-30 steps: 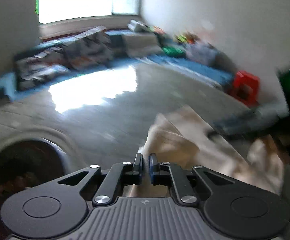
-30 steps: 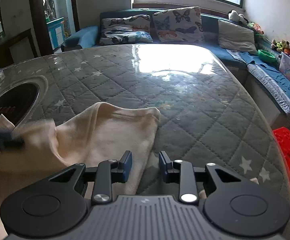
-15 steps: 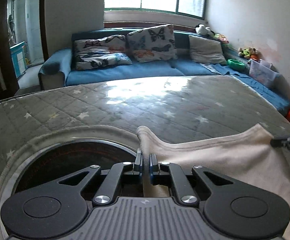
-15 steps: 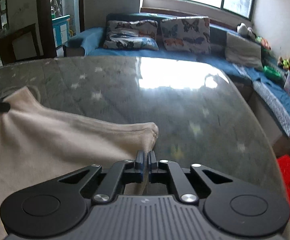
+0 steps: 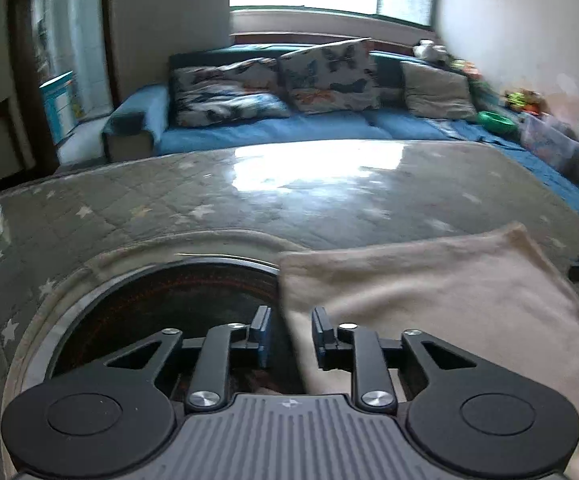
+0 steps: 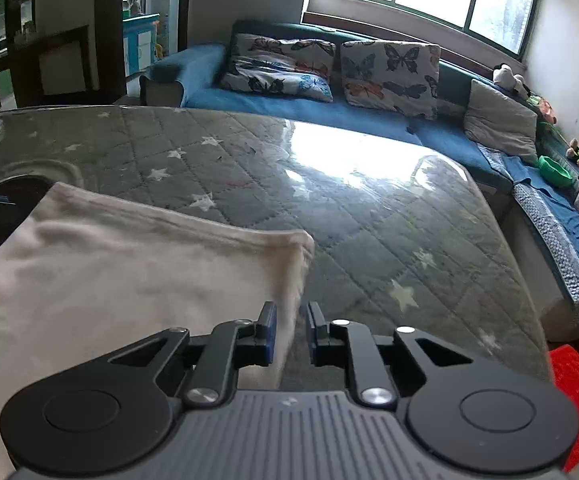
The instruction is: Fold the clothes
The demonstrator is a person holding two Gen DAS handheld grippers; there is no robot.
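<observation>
The cloth [image 5: 429, 292] is a soft, cream, fleecy garment lying in a flat rectangle with rounded corners on my bench [image 5: 249, 200] — a quilted grey-green cover stitched in diamonds and dotted with pale stars, under a glossy sheet that throws back the window light. A round dark opening [image 5: 161, 304] with a metal rim is sunk into the bench beside the cloth's left edge.

My left claw [image 5: 288, 332] has just been opening: its black fingers with blue pads stand a little apart, and the cloth's left edge runs between them with daylight on both sides, so nothing is gripped. My right claw [image 6: 291, 330] has likewise just parted; the cloth's [image 6: 129, 264] right edge hangs between its pads, close by the left pad, loose.

The left view alone shows the whole of the round opening, and the tip of the right claw at the cloth's far corner. The right view alone shows the bench's curved right rim, a red stool [image 6: 573, 392] below it, and the butterfly cushions [image 6: 389, 72] sharply on the blue sofa [image 6: 289, 104].
</observation>
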